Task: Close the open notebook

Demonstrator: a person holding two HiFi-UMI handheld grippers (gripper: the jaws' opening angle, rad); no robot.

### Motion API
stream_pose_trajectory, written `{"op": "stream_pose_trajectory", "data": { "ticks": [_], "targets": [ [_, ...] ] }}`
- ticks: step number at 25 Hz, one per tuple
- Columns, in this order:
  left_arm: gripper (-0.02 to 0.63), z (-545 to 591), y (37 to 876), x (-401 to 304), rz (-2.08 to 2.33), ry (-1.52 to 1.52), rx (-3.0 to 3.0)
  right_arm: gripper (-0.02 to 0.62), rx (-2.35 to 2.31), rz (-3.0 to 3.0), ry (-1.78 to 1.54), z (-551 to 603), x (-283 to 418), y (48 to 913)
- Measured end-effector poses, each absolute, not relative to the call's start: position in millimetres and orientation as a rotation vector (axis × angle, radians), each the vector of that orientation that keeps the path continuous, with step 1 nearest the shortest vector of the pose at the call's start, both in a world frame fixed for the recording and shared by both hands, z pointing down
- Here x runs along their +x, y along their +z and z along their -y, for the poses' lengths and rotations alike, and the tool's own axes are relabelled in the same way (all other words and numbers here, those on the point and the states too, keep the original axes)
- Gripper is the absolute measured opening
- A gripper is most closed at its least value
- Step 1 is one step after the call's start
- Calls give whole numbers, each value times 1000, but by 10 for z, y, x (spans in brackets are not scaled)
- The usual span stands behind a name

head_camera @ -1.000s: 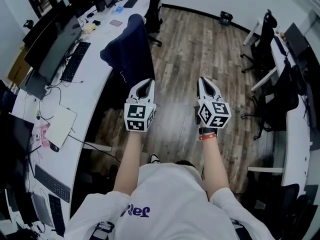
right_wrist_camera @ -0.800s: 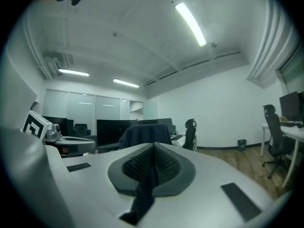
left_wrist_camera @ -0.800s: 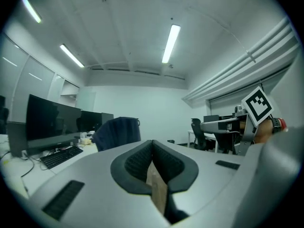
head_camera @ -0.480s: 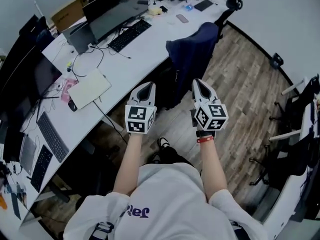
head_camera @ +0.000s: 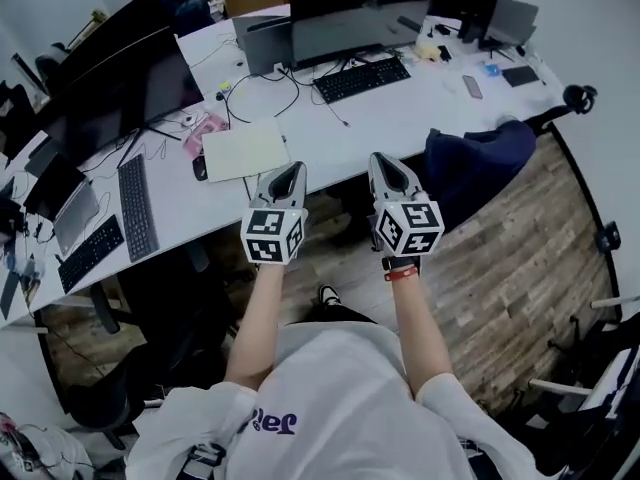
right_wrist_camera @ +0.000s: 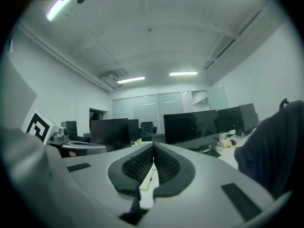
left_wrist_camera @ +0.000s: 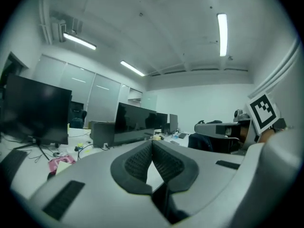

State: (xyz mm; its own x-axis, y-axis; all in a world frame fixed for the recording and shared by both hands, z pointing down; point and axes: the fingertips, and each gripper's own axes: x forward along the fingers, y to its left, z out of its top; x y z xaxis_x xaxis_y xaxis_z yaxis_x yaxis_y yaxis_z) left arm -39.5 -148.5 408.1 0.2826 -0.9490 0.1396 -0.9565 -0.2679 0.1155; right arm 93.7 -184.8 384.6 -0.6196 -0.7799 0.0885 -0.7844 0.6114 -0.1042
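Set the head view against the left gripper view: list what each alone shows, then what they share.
Head view only: the wood floor, the person's arms and the notebook seen whole on the desk. Left gripper view only: the ceiling lights and the left gripper with its jaws shut and nothing between them. Both: the desk, the monitors, the pink item and the right gripper.

Purple lettering [head_camera: 272, 422] on white shirt [head_camera: 340, 388], cut off, unreadable; no other text.
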Motion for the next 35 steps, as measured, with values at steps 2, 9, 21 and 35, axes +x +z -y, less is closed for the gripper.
{"op": "stream_pose_trajectory", "data": {
  "ticks": [2,9,21,35],
  "targets": [
    [18,1530,4090,-576,1861,72,2321,14,1259,2825,212,1966,709,3877],
    [20,1557,4224,-1155,2083,86,2129,14,977,2903,223,2225,38,4010],
    [20,1327,4479,-1674,2325,102,1833,14,673,2944,345,2285,-521,4386],
    [20,1168,4952,-2365,2310,59,1733,14,492,2893,472,2187,-1486,4945]
  ]
}}
